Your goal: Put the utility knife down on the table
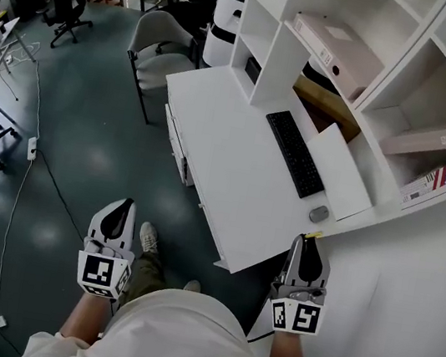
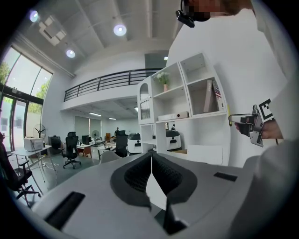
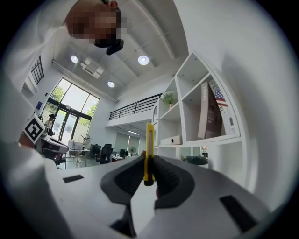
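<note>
**Knife pinched in the right jaws, table dead ahead**

My right gripper (image 3: 148, 176) is clenched on the yellow utility knife (image 3: 149, 149), gripping it near its lower end. Its long axis stands upright, with most of the body poking up above the pads. The left gripper (image 2: 152, 163) is closed on nothing and hangs over the dark floor (image 1: 75, 149), well apart from the table. In the head view the white table (image 1: 232, 175) lies just ahead of the right gripper, near corner closest, so that's the hand for the job. I reckon the knife needs tipping flat onto the bare stretch short of the black keyboard (image 1: 294, 152) and grey mouse (image 1: 319, 213). White shelving (image 1: 408, 86) stands at the table's far side, with office chairs (image 1: 156, 48) further out.
</note>
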`<move>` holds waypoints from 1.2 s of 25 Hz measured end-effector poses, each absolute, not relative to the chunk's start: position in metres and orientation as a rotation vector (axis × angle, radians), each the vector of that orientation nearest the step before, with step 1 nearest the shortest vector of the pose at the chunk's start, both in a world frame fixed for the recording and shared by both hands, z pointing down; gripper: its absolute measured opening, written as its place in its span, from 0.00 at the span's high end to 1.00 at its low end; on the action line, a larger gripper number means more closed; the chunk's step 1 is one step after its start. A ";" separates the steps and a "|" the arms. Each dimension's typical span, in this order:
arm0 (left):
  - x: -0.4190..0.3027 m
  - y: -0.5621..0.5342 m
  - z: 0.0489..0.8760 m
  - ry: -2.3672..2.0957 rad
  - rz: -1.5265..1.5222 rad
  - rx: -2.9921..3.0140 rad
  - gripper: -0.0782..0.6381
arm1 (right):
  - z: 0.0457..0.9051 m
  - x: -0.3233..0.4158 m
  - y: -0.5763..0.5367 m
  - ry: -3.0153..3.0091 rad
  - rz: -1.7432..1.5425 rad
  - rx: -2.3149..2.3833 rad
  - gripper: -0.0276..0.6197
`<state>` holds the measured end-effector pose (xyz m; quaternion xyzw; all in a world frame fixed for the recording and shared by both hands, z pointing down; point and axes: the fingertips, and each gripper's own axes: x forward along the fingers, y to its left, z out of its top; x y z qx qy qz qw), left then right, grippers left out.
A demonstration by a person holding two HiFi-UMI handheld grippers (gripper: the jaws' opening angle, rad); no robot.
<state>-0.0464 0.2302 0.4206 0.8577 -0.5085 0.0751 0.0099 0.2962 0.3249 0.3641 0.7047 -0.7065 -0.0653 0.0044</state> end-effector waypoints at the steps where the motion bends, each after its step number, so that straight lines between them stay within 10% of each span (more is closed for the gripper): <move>1: -0.045 0.222 0.422 -1.576 0.232 2.684 0.88 | 0.365 0.295 0.319 -2.206 -0.207 2.210 0.86; 30: -0.145 -0.093 0.418 -1.342 0.194 2.806 0.88 | 0.378 0.210 0.066 -1.883 -0.167 2.374 0.86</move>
